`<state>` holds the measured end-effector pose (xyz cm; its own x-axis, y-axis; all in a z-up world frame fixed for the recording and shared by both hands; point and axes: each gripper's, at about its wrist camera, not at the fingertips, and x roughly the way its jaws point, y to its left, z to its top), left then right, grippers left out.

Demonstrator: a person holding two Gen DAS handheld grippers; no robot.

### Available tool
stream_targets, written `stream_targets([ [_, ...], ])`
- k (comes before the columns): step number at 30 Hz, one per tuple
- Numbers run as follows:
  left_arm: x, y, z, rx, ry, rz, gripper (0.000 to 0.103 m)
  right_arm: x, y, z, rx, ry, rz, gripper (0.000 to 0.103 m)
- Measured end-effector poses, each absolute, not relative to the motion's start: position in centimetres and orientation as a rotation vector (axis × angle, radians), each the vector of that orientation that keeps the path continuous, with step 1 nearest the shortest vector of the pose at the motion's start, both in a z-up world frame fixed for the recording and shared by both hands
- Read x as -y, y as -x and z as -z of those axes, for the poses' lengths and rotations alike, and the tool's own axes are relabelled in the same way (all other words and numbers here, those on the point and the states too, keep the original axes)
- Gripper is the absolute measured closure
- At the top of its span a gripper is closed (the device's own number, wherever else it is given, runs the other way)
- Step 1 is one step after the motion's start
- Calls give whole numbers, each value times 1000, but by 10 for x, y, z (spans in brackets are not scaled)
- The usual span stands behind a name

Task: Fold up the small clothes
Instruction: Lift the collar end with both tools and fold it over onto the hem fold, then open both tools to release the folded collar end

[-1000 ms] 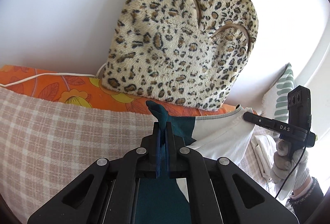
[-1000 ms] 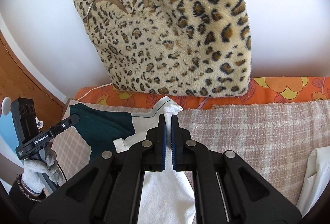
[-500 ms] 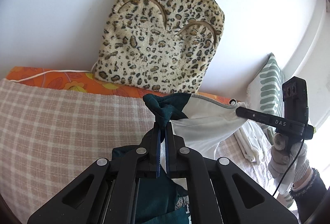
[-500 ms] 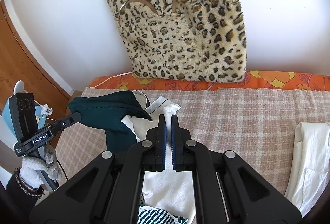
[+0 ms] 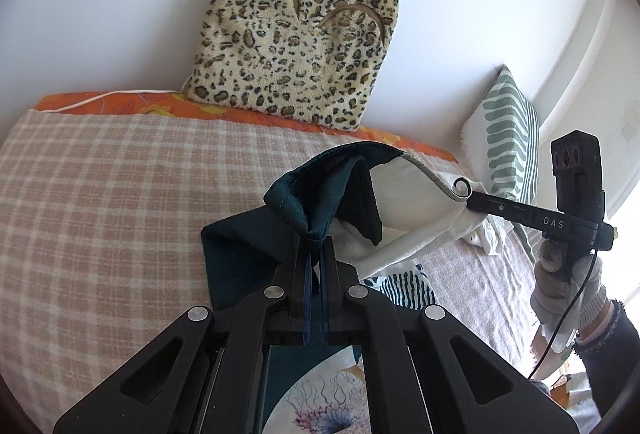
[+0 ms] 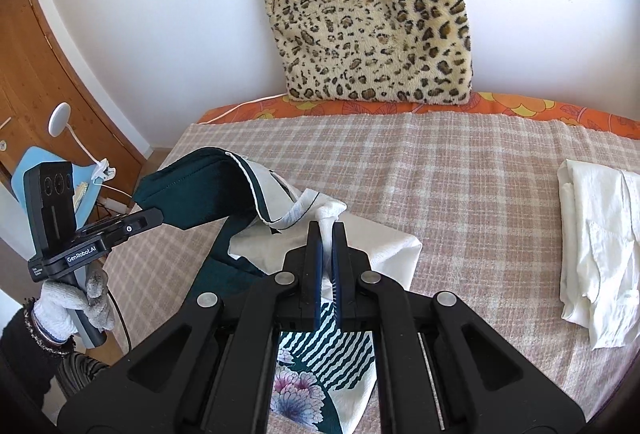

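Fabric is pinched at two corners. From the left wrist view, the left gripper (image 5: 316,240) has its fingers clamped on a bunched teal corner of the small garment (image 5: 404,194), lifted clear of the checked blanket (image 5: 100,202). Across from it, the right gripper (image 5: 468,199), held in a gloved hand (image 5: 564,282), grips the white hem, so the edge hangs slack between the two. Holding both corners aloft looks meant to carry that edge over the rest of the garment, which lies printed side up below.

From the right wrist view, the right gripper (image 6: 327,230) is shut tight on a white corner of the garment (image 6: 200,190), while the left gripper (image 6: 158,217) nips the teal end off to the side. The lower half, with stripes and flowers, rests flat on the blanket (image 6: 460,174), probably as the base for the fold. A white cloth pile (image 6: 600,242) lies well apart, likely already done. A leopard cushion (image 6: 372,14) leans on the wall.
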<state>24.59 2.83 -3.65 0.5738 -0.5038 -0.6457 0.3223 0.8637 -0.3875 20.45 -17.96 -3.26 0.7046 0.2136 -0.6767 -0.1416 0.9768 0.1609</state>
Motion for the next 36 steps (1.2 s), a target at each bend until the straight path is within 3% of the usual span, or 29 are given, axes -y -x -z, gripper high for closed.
stream_targets([
  [18,-27,-176,88,-886,-33,473,101,179,-119,98,-781,-84,-176,98],
  [36,-35,-141,108,-873,-271,422,100,154,-87,137,-795,159,-114,98],
])
